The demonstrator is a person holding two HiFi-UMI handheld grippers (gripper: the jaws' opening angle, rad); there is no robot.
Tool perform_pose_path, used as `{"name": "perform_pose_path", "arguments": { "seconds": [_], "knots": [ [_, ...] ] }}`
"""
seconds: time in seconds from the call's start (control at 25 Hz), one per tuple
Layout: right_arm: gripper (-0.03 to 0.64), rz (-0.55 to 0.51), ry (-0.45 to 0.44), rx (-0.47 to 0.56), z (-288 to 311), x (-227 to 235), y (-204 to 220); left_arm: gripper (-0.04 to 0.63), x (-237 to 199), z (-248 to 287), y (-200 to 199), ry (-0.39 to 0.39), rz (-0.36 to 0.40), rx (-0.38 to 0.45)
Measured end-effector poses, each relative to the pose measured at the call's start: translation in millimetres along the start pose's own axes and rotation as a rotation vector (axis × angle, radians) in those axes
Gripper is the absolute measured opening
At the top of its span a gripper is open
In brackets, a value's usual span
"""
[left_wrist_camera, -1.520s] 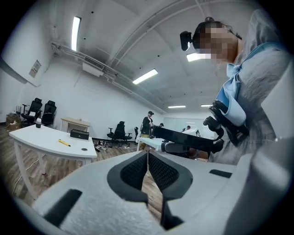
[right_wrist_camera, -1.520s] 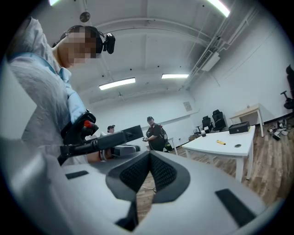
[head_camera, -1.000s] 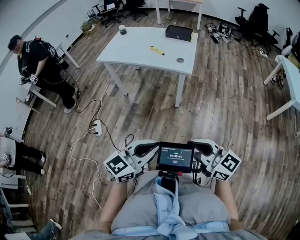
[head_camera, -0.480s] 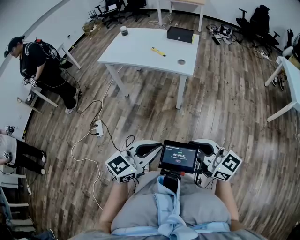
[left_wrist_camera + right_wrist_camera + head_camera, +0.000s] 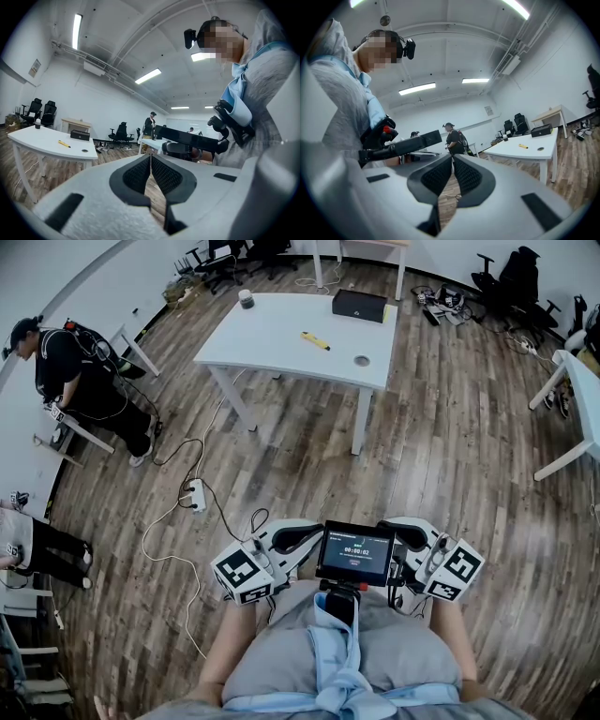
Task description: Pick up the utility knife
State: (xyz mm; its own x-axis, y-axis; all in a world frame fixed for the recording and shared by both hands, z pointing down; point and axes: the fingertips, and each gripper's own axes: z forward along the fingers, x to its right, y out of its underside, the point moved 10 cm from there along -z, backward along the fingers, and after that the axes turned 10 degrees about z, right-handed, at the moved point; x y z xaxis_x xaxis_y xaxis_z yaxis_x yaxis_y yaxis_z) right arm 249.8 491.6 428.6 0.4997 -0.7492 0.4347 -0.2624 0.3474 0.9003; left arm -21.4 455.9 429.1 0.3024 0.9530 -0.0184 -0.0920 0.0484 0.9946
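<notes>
While both pairs of jaws sit pressed together with nothing between them, the task's thing is a long way off. The left gripper (image 5: pixel 150 156) shows its ribbed black pads meeting at the tips, and the right gripper (image 5: pixel 452 159) shows the same, so each is closed and empty. In the head view the left gripper (image 5: pixel 291 538) and right gripper (image 5: pixel 405 535) hang close to the person's body on either side of a small screen (image 5: pixel 354 552), roughly level. Well ahead of the fingertips, across a stretch of wooden floor (image 5: pixel 309 474), stands a white table (image 5: pixel 272 343), and the yellow utility knife (image 5: pixel 314 340) lies flat near its middle; it shows as a small yellow sliver in the left gripper view (image 5: pixel 64 144) and in the right gripper view (image 5: pixel 523 146). Just beyond it from the fingers is a black box (image 5: pixel 359 306) at the far edge, and to the knife's near right a small round disc (image 5: pixel 362 360). The knife is probably light, stiff and slim, lying low on a smooth top where it may skid when nudged. The best hold looks to be across its narrow width at mid-body, clear of the blade end; whether the blade is out is too small to tell.
</notes>
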Motion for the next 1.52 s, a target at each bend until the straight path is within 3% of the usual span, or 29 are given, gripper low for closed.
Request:
{"name": "perform_pose_path", "arguments": {
  "seconds": [0.76, 1.52],
  "knots": [
    [0.032, 0.007, 0.007, 0.003, 6.3, 13.0, -0.7, 0.018, -9.9, 2.1, 8.2, -0.003, -0.023, 0.005],
    [0.032, -0.023, 0.054, 0.012, 151.3, 81.1, -50.1, 0.018, -186.7, -9.8, -7.2, 0.058, -0.002, 0.033]
  ]
}}
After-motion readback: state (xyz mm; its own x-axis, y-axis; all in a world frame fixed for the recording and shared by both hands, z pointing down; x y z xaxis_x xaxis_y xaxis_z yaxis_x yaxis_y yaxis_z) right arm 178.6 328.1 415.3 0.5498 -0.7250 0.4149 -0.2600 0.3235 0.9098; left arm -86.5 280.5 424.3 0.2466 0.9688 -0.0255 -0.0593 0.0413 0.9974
